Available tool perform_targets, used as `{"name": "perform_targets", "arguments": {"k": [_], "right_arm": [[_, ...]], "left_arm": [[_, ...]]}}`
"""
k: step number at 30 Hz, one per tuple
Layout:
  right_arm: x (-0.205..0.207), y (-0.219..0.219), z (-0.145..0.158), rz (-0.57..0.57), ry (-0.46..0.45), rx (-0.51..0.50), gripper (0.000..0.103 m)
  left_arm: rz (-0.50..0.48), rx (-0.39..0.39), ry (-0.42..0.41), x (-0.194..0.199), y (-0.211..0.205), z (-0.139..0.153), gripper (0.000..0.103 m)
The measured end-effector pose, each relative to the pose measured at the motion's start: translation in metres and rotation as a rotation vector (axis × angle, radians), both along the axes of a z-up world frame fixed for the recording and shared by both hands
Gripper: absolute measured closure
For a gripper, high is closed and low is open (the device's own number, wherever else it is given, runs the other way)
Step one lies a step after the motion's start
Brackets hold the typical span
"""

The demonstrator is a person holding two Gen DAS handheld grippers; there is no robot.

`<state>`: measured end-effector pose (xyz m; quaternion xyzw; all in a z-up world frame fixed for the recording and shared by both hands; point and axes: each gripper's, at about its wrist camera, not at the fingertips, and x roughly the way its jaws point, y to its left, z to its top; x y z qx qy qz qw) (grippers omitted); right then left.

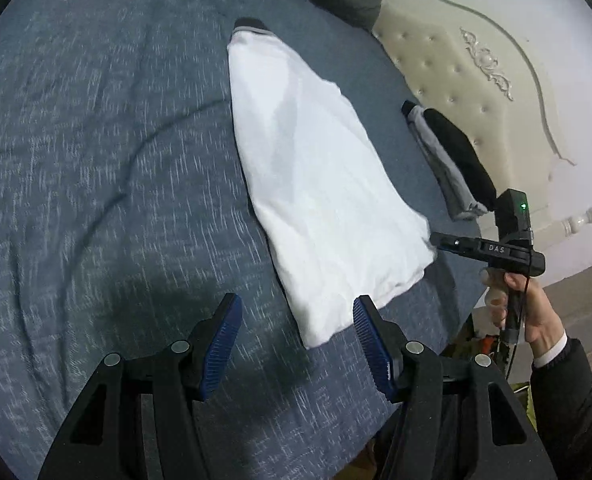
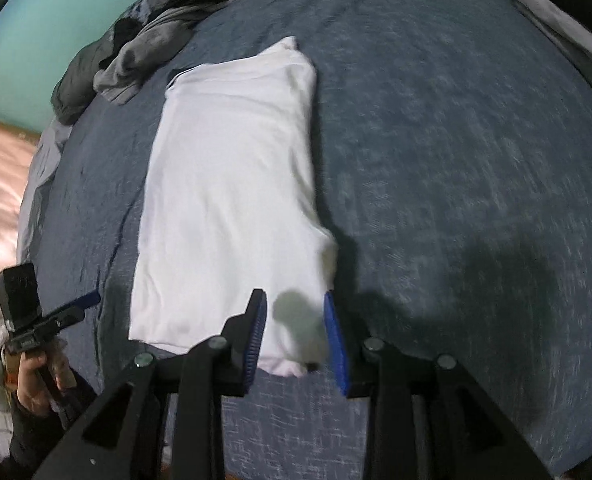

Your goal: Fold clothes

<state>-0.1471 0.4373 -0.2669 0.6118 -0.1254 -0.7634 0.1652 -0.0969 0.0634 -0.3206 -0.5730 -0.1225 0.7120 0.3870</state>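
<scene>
Blue-grey mottled bedspread (image 1: 95, 140) underneath. At centre, white cotton garment (image 1: 316, 184) folded into a long strip, halving left. Left gripper (image 1: 298, 332) released, empty; right gripper (image 2: 296, 336) parted, empty. At 3 o'clock, folded black-and-grey garment (image 1: 452, 160) finished.

A blue bed (image 1: 95, 140) carries a folded white garment (image 1: 316, 184), dark folded clothes (image 1: 452, 160) and a grey pile (image 2: 135, 60).

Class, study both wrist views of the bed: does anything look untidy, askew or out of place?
Mostly tidy. The white garment lies folded flat on the blue bedspread, though its near right corner bulges up. A crumpled grey pile sits unfolded at the far edge.
</scene>
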Motion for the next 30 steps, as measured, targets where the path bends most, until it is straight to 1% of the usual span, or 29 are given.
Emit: {"name": "perform_targets", "arguments": {"k": [3,6,8,10,11,12,15,18,21,23,26,28,29,30], "right_arm": [[0.006,0.012,0.0,-0.025,0.013,-0.026,0.073],[0.011,0.012,-0.002,-0.008,0.016,-0.06,0.073],[0.012,0.009,-0.005,0.008,0.022,-0.104,0.074],[0.011,0.007,-0.007,0.008,0.029,-0.127,0.082],[0.011,0.006,-0.008,0.009,0.032,-0.128,0.09],[0.01,0.005,-0.008,0.009,0.035,-0.129,0.094],[0.009,0.007,-0.008,-0.003,0.042,-0.134,0.099],[0.011,0.012,-0.009,-0.018,0.02,-0.175,0.099],[0.017,0.013,-0.008,-0.006,0.011,-0.172,0.1],[0.019,0.016,-0.009,-0.015,0.003,-0.193,0.1],[0.022,0.019,-0.011,-0.02,-0.007,-0.205,0.1],[0.022,0.019,-0.011,-0.019,-0.009,-0.205,0.1],[0.022,0.018,-0.01,-0.021,-0.009,-0.21,0.1],[0.022,0.018,-0.009,-0.022,-0.009,-0.216,0.1]], "left_arm": [[-0.019,-0.022,0.004,0.007,0.011,-0.004,0.041],[-0.023,-0.04,0.0,0.011,0.019,-0.008,0.041],[-0.023,-0.047,-0.012,0.012,0.024,-0.013,0.041],[-0.014,-0.046,-0.029,0.013,0.027,-0.018,0.041],[-0.011,-0.048,-0.033,0.013,0.028,-0.02,0.041],[-0.011,-0.052,-0.033,0.013,0.03,-0.021,0.041],[-0.01,-0.044,-0.042,0.014,0.033,-0.022,0.041],[-0.016,-0.05,-0.047,0.014,0.036,-0.025,0.042],[-0.017,-0.057,-0.057,0.013,0.037,-0.03,0.042],[-0.015,-0.055,-0.059,0.013,0.038,-0.032,0.043],[-0.022,-0.043,-0.071,0.013,0.039,-0.035,0.056],[-0.034,-0.034,-0.074,0.014,0.04,-0.036,0.069],[-0.04,-0.03,-0.075,0.014,0.041,-0.036,0.072],[-0.045,-0.031,-0.069,0.015,0.041,-0.036,0.082]]}}
